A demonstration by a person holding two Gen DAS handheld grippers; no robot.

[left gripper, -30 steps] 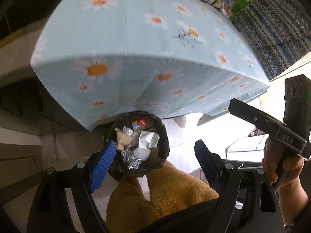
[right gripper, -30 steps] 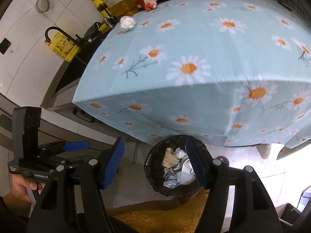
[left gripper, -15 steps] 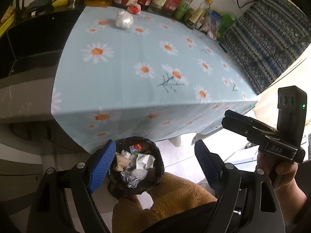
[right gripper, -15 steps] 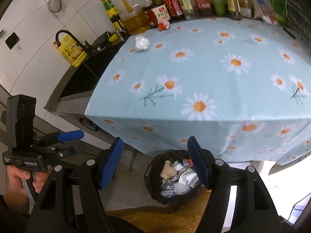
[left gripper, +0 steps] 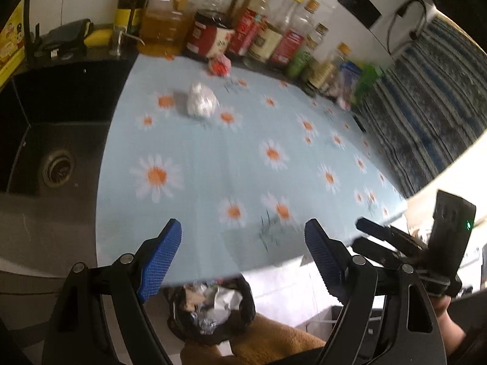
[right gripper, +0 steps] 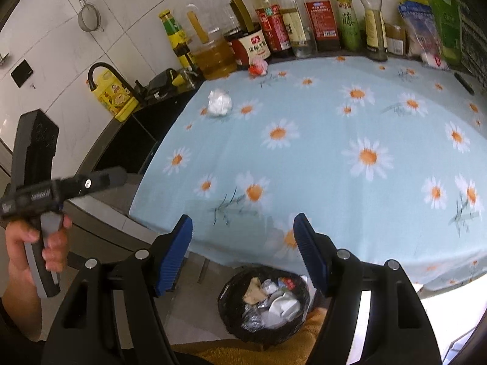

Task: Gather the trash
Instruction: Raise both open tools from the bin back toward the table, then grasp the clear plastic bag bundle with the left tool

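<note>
2 pieces of trash sit on the daisy tablecloth point(right gripper: 350, 182), both toward the far end near the bottle row point(right gripper: 304, 15). The white crumpled wad point(right gripper: 219, 102) lies on the cloth toward the sink point(left gripper: 54, 164) side, well apart from the near edge. The red-and-white crumpled wrapper point(right gripper: 257, 67) lies farther back, just beside the dark sauce jar point(right gripper: 251, 47). The same 2 show in the left view, wad point(left gripper: 201, 101) and wrapper point(left gripper: 219, 65), both blurred.

The left gripper point(left gripper: 240, 254) hovers over the near table edge, blue pads spread wide, nothing between them. The right gripper point(right gripper: 243, 252) hovers likewise, pads wide apart and empty. The black-lined bin point(right gripper: 264, 301) sits on the floor below the table edge, already holding foil, paper and wrappers.

Handling guess: the wad looks like scrunched tissue or thin plastic, very light, soft, it likely compresses under the pads, no breakage risk. Best hold is across its middle, pads coming down either side and closing well in so it does not slip out. The wrapper looks crinkly, thin, maybe slick; pinch its bunched centre, approaching from the front to avoid knocking the jar and bottles behind.
</note>
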